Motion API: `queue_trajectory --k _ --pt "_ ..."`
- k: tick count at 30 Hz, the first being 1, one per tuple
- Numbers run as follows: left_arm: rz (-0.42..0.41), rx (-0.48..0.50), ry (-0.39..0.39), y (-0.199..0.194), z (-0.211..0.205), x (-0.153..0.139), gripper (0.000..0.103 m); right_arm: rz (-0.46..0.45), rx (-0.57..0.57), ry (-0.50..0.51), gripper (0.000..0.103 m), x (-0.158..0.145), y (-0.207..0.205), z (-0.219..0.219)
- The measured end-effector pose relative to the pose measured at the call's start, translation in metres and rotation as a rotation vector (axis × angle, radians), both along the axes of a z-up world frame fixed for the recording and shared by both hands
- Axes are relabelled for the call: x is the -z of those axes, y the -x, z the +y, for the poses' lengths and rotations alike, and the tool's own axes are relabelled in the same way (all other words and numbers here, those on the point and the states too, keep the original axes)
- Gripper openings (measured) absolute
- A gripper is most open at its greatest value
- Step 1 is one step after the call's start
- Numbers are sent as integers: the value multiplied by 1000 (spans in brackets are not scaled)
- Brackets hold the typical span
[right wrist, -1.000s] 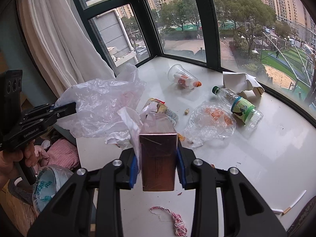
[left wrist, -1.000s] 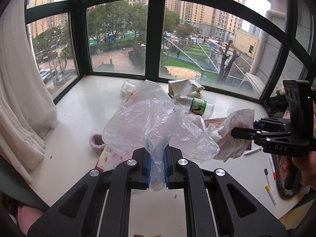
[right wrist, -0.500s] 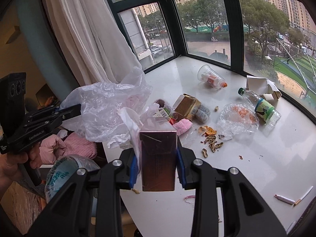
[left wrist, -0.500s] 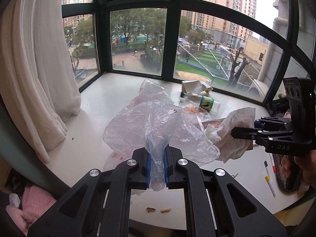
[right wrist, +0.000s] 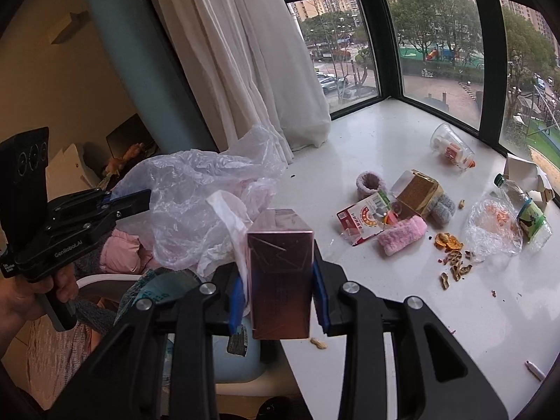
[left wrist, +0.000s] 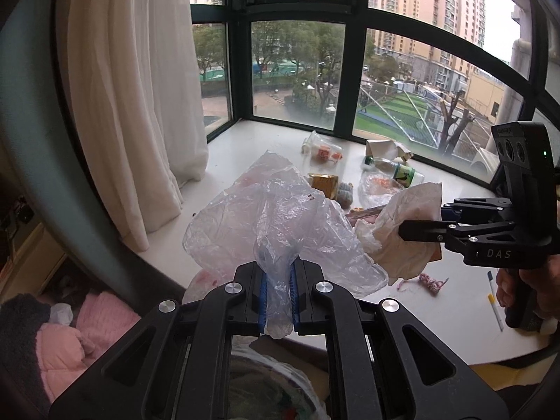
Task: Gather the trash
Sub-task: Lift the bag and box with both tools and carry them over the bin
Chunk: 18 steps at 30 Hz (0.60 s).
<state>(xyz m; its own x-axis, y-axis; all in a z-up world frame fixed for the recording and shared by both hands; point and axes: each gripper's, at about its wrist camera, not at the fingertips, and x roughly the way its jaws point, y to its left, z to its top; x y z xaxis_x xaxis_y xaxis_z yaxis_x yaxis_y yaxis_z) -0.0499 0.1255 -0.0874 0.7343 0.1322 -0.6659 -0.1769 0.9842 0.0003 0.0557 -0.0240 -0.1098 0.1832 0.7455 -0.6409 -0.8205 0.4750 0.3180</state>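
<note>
Curtain hangs at the left end of the sill, the landmark here. Just off the sill's near-left edge, the left gripper is clamped on the gathered neck of a thin plastic bag, which billows up and forward from the jaws. Right of it, the right gripper is closed on a brown box with a crumpled tissue pinched alongside; the box stands upright, its long axis along the fingers.

The bag lies left of the box and almost touching it, so I judge the right hand is placed to drop its load, if the bag's mouth can be found. That mouth is not visible in either view; the folds hide it.

Farther right on the sill lie a pink cloth, a gold carton, peels, a bottle and a cup. What sits below the sill's edge is dark and hard to make out.
</note>
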Motion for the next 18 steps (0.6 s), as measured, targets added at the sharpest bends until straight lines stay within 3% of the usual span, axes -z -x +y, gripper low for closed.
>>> queue_trajectory --k 10,18 --pt "19 -126 9 62 42 4 9 14 -169 17 31 4 56 63" --pt "60 -193 37 111 66 27 9 48 -272 68 31 24 94 103"
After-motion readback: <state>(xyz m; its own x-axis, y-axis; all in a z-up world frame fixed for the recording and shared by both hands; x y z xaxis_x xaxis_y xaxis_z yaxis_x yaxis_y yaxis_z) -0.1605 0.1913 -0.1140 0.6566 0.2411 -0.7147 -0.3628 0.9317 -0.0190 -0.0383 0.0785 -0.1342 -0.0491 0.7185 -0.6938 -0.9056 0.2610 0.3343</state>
